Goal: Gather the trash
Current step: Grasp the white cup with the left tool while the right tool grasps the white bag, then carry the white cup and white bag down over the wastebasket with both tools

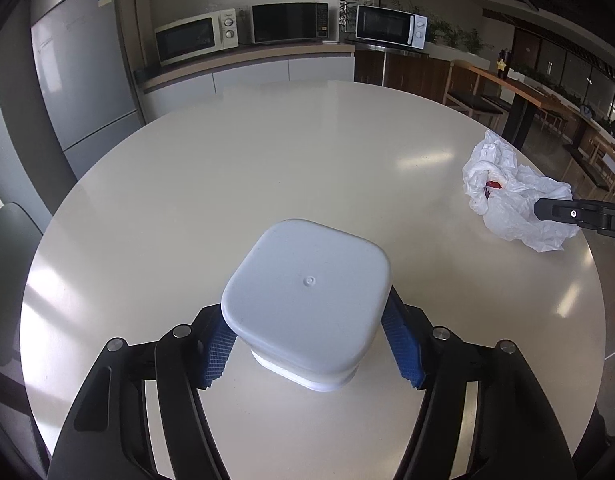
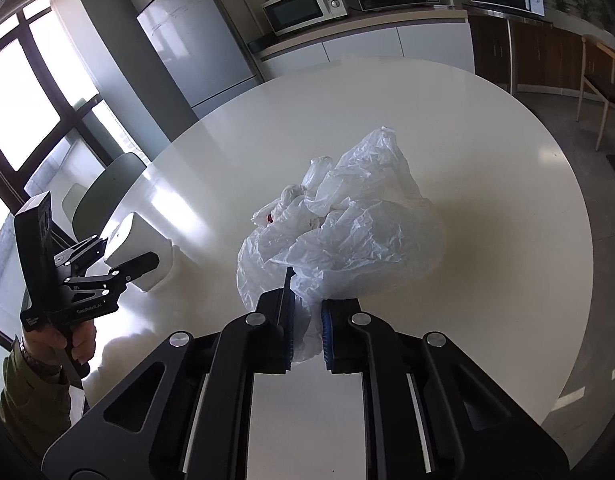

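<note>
Office kitchen surroundings, with three microwaves (image 1: 291,24) on a counter and a fridge (image 1: 83,72) beside it, frame a round pale table (image 1: 267,160) where the trash sits. One piece is a crumpled white plastic bag (image 2: 347,216) with something red showing inside, lying toward the table's right side. The right gripper (image 2: 307,328) has its jaws drawn narrow on the bag's near edge, thin film bunched between the blue pads. The other piece is an upturned white tub (image 1: 307,300) near the table's front edge. The left gripper (image 1: 311,344) straddles it at a middling width, its blue pads (image 1: 217,352) touching or almost touching the tub's sides; whether they press firmly I cannot tell.

The risks look plain. Only a fold of film is pinched, so the bag may slip out or tear when lifted, and whatever is inside could spill through its loose mouth. Smooth, tapering walls on the tub could let it slide from a light grip.
</note>
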Demonstrator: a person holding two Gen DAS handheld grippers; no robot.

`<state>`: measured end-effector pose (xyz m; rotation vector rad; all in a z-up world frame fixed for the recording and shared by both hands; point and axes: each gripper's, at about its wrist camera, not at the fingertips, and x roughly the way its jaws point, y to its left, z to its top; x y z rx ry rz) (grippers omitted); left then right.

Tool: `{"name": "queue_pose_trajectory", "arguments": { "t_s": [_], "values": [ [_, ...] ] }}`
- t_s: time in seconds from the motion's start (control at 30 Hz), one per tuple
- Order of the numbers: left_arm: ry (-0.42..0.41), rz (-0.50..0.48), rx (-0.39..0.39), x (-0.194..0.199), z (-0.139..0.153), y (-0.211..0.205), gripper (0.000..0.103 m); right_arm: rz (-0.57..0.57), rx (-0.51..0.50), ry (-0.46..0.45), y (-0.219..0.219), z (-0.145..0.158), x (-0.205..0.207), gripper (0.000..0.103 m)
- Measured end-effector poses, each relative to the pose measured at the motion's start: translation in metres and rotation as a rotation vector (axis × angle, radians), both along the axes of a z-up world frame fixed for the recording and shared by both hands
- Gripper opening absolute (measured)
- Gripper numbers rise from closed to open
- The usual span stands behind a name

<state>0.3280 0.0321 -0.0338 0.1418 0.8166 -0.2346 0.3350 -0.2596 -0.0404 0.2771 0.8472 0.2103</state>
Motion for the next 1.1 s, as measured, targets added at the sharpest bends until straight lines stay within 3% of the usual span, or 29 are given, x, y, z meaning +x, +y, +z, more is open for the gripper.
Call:
{"name": "queue_pose_trajectory", "arguments": {
  "t_s": [0.43,0.7,0.9,1.1],
  "values": [
    [-0.034,0.182,-0.073,-0.098,0.030,0.000,0.066,0.096,-0.031,-0.129,0.032,0.038,-0.072,0.007],
    [-0.049,0.223,-0.096,-0.143,0.035,-0.005,0.066,0.159,-0.040,-0.181,0.052,0.046,-0.125,0.007],
    [-0.050,0.265,-0.118,-0.177,0.035,-0.004,0.066,0.191,-0.009,-0.176,0.060,0.043,-0.167,0.007],
    [-0.052,0.245,-0.142,-0.213,0.032,-0.016,0.066,0.229,-0.017,-0.164,0.066,0.043,-0.212,0.007]
  ]
}}
